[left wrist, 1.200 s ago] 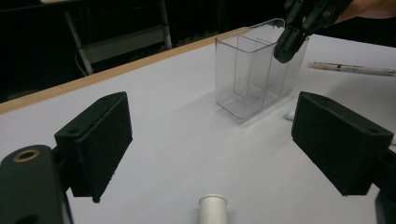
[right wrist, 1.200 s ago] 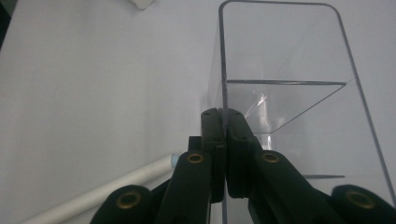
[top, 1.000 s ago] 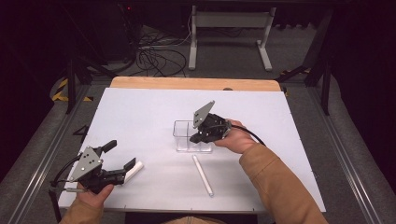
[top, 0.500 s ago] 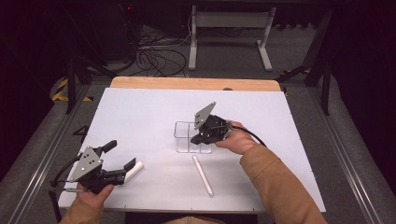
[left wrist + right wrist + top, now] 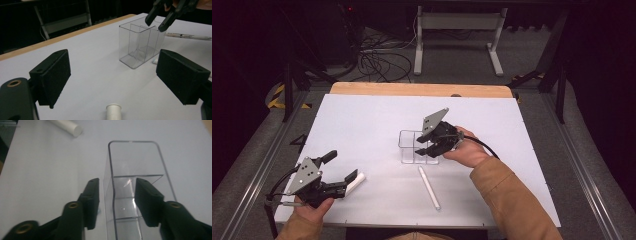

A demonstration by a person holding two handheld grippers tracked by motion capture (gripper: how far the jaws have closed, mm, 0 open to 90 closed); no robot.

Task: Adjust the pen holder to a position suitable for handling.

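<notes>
A clear plastic box (image 5: 412,147) with a divider stands upright mid-table. My right gripper (image 5: 428,146) points down at its right end. Its jaws have just been opening and straddle the box (image 5: 136,160) wall, one pad outside, one inside, neither pressing. My left gripper (image 5: 341,166) rests open at the front left. A white cylinder (image 5: 356,182) lies at its tips, and the cylinder's end (image 5: 113,112) shows low between the wide jaws. The left gripper view also shows the box (image 5: 140,45) and the right gripper (image 5: 160,20) above it.
A white pen (image 5: 429,187) lies on the white table (image 5: 362,120) in front of the box, near the person's right sleeve (image 5: 507,200). A wooden strip (image 5: 422,90) edges the far side. Cables and a metal stand are on the floor beyond.
The right gripper's jaws have parted around the box wall. Both hands and the box stay where they were.
</notes>
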